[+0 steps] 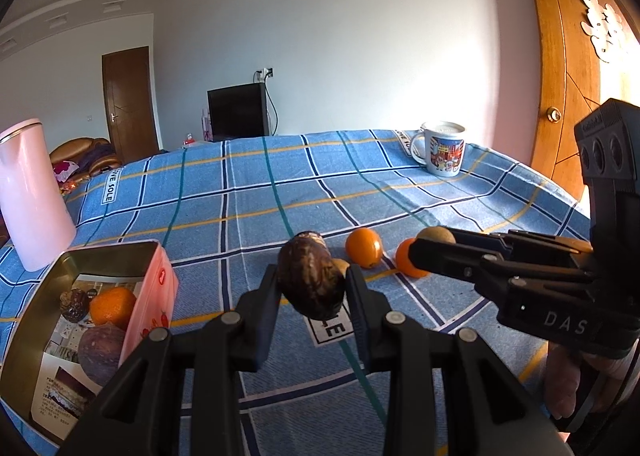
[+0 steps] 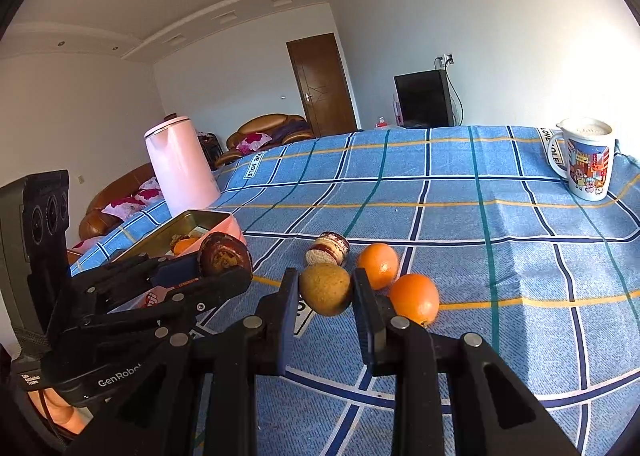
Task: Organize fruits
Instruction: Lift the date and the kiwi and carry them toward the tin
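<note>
My left gripper (image 1: 312, 288) was clamped on a dark brown, wrinkled, oval fruit (image 1: 311, 280), held clear of the cloth at the lower centre of the left wrist view. My right gripper (image 2: 326, 290) was closed just as firmly on a round, tan, rough-skinned fruit (image 2: 326, 288), at the lower centre of its own view. Each fruit sat squarely between the pads, so I judged both grips sound and saw no cause to squeeze harder.

The open pink rectangular tin (image 1: 150, 288) lay at the lower left of the left wrist view, just beside my left gripper, with an orange (image 1: 113, 307) and two dark fruits already inside. Carrying the brown fruit there looked like the step in hand. I meant to bring it over the tin's near wall, high enough to clear the rim, lower it into the free space beside the orange, and only then let go, so it would not roll or knock the tin.

The right gripper was close on my left one, so I judged it wiser to unload one at a time.

Two loose oranges (image 2: 378, 265) and a small red-and-white striped piece (image 2: 327, 249) were left on the blue checked tablecloth (image 2: 460, 192) covering the counter, just beyond the right gripper.
</note>
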Demonstrator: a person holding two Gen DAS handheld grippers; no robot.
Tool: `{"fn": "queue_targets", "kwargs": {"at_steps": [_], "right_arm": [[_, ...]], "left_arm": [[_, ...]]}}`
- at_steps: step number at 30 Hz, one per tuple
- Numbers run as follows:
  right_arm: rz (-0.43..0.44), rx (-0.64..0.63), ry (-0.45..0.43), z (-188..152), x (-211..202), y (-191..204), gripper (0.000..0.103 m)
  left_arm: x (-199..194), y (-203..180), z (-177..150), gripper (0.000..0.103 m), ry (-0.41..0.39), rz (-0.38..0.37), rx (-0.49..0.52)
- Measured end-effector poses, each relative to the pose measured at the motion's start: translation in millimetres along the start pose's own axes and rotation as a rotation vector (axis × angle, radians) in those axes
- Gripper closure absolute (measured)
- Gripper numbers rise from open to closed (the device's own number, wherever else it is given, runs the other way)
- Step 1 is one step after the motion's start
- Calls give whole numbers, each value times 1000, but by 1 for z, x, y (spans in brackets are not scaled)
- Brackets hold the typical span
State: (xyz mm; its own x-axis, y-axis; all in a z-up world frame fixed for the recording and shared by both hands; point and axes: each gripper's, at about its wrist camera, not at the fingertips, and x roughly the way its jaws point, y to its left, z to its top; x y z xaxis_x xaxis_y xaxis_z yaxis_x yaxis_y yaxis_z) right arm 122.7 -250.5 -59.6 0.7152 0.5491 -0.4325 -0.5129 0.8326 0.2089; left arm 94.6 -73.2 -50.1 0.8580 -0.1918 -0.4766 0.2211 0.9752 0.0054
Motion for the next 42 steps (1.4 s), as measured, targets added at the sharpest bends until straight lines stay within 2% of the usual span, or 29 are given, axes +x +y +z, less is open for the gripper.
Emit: {"fn": "queue_targets", "kwargs": {"at_steps": [19, 32, 37, 42], "right_arm": [[-31, -54, -136, -4, -22, 10, 75], [-109, -114, -144, -3, -25, 24, 75], [-77, -122, -125, 11, -17, 35, 75], [-17, -165, -106, 33, 2, 64, 75]], "left_arm": [[-23, 4, 5, 68, -103, 72, 27], [-35, 25, 4, 68, -125, 96, -6], [-43, 48, 4, 68, -127, 121, -47], [-53, 87, 3, 68, -129, 176, -101]]}}
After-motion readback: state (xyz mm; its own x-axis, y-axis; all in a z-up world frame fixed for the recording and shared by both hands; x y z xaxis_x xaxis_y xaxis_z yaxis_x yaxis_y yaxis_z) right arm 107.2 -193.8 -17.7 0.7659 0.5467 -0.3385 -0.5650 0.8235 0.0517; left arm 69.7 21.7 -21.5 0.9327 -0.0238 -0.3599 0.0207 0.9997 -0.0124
